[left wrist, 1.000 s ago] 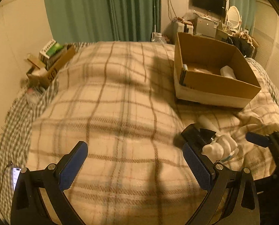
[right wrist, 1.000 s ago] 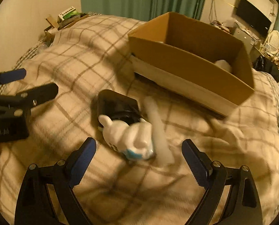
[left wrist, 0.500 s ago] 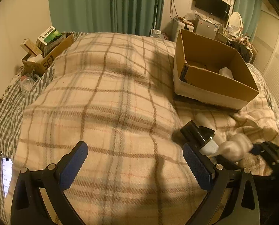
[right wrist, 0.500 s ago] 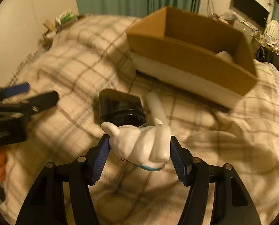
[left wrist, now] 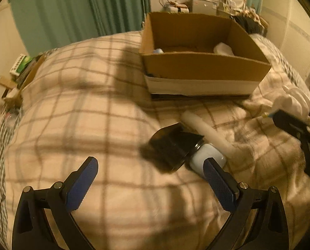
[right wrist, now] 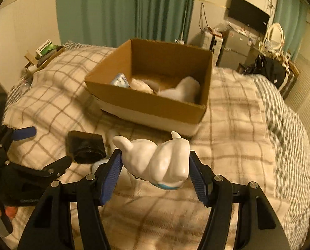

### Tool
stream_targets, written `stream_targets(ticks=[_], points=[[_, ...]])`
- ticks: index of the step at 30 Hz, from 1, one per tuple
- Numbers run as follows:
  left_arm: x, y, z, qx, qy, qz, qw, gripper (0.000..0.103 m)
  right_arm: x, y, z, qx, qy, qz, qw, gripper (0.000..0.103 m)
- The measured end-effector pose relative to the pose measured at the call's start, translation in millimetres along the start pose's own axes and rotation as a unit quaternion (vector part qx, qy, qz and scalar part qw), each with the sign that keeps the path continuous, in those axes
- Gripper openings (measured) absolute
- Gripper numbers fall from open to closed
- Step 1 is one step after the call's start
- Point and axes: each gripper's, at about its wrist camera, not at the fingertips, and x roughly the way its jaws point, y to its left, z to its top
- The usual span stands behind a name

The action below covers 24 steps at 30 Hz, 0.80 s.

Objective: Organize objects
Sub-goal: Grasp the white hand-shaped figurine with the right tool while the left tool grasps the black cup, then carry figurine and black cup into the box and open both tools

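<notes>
- On the near side of the bed, in the right wrist view, we see the right gripper (right wrist: 155, 167) clamped on a glossy white ceramic figurine with a blue base (right wrist: 157, 162); both blue pads (right wrist: 111, 177) press its sides, and it hangs above the cream plaid blanket (right wrist: 238, 137).
- From the left wrist view, we see the same figurine as a white blur at the far right edge (left wrist: 290, 102), beside the right gripper's black frame.
- Our left gripper (left wrist: 148, 182) has its jaws spread wide with nothing between them, low over the blanket (left wrist: 82, 114).
- Just beyond its right pad we see a black square-based jar lying on its side (left wrist: 171, 145), with a white rounded piece (left wrist: 207, 158) at its mouth.
- Touching the jar's right side lies a pale cream stick-shaped object (left wrist: 207, 131), pointing toward the far box.
- At the far middle of the bed sits an open brown cardboard box with a white lower band (right wrist: 155, 106); inside we make out white soft items (right wrist: 182, 89) and a small blue-white packet (right wrist: 119, 81) at its left wall.
- Far left, at the bed's edge, we see a smaller cardboard carton holding a green-and-white pack (right wrist: 46, 48).
- Green curtains (right wrist: 123, 10) hang behind the bed.
</notes>
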Motion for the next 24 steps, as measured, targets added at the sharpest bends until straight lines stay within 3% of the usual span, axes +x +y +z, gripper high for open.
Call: stream_targets(ticks=[3, 5, 8, 10, 16, 21, 24], points=[[18.6, -11.9, 8.9, 0.011, 0.018, 0.005, 0.9998, 0.102, 4.5, -2.4, -5.4, 0.001, 0.004, 0.0, 1.0, 0.062], [29.5, -17.7, 12.5, 0.016, 0.03, 0.008, 0.9994, 0.096, 5.8, -2.7, -6.6, 0.003, 0.003, 0.006, 1.0, 0.062], [42.8, -23.3, 12.9, 0.024, 0.048, 0.003, 0.9986, 0.078, 5.9, -4.9, -8.6, 0.008, 0.001, 0.013, 1.0, 0.062], [46.9, -27.0, 11.8, 0.032, 0.056, 0.001, 0.9979, 0.054, 7.2, -6.5, -10.0, 0.013, 0.002, 0.019, 1.0, 0.062], [41.5, -27.4, 7.5, 0.037, 0.054, -0.002, 0.9978, 0.02, 2.7, -8.0, -12.9, 0.022, 0.0, 0.024, 0.999, 0.062], [21.6, -16.7, 4.4, 0.012, 0.04, -0.025, 0.9988, 0.011, -14.7, -5.0, -16.4, 0.023, -0.008, 0.022, 0.999, 0.062], [3.6, -11.6, 3.0, 0.003, 0.021, -0.034, 0.9992, 0.01, -27.4, -3.5, -15.9, 0.023, -0.015, 0.019, 0.999, 0.062]])
